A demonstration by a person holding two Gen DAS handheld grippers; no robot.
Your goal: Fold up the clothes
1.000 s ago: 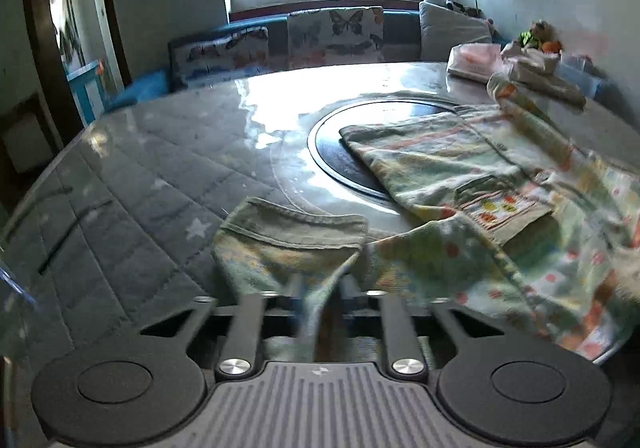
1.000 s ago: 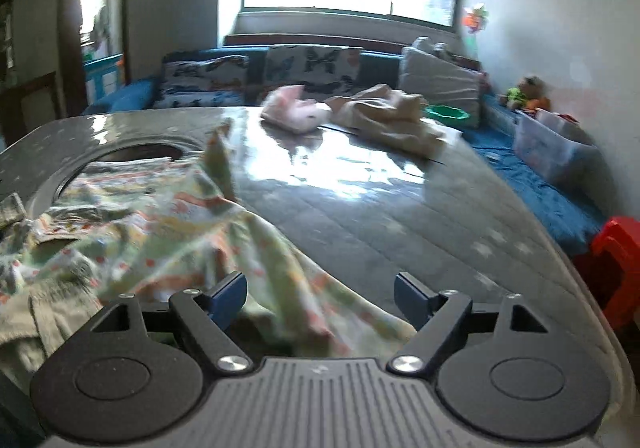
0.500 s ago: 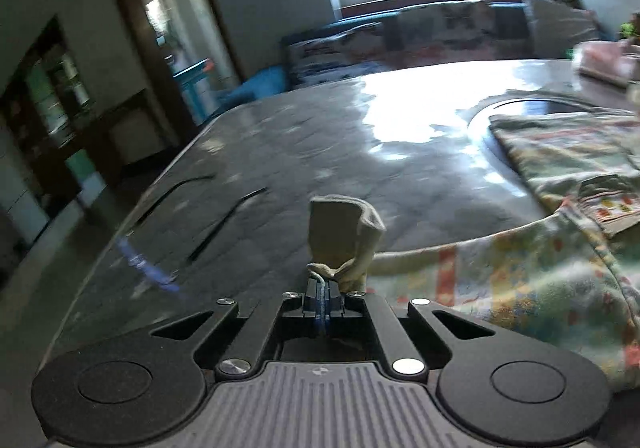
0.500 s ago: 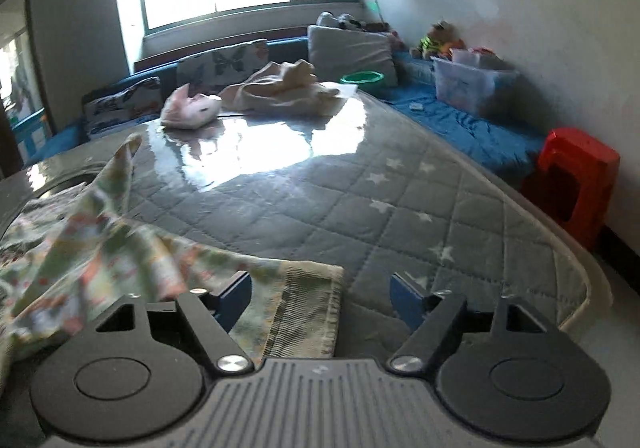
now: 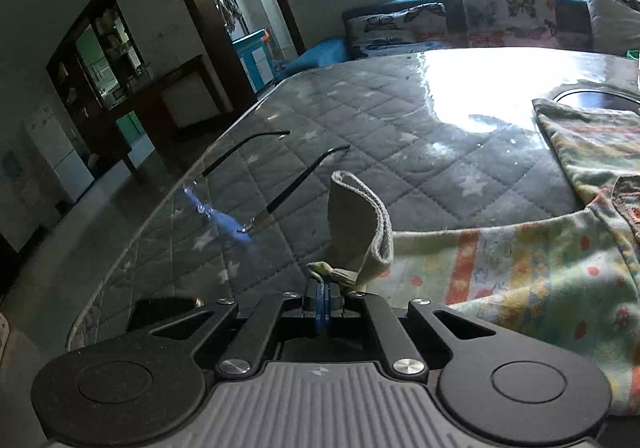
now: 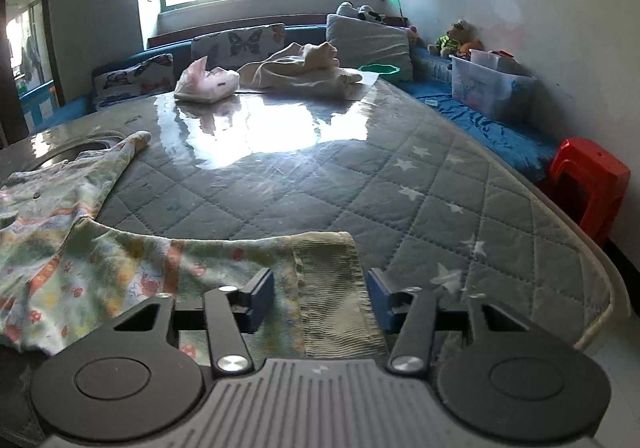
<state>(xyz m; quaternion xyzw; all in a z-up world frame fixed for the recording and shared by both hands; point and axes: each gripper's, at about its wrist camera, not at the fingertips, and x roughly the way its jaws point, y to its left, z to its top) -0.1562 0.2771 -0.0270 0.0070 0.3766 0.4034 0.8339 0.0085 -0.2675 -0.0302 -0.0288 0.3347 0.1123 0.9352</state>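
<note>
— How do the two tools sit?

— Both tip downward over the quilted counter [image 6: 360,184]. The left tool [image 5: 322,290] is pinched tight on one ribbed cuff [image 5: 360,224] of the printed garment [image 5: 520,268], which stands up at centre frame. The right tool [image 6: 320,292] has just been closing; its blue pads straddle the other cuff [image 6: 328,280], a gap showing on each side.

— And around them?

— Spectacles [image 5: 272,176] lie left of the held cuff. A pink bundle [image 6: 206,82] and beige cloth [image 6: 304,68] rest at the counter's far end; a red stool [image 6: 586,184] stands at right.
</note>
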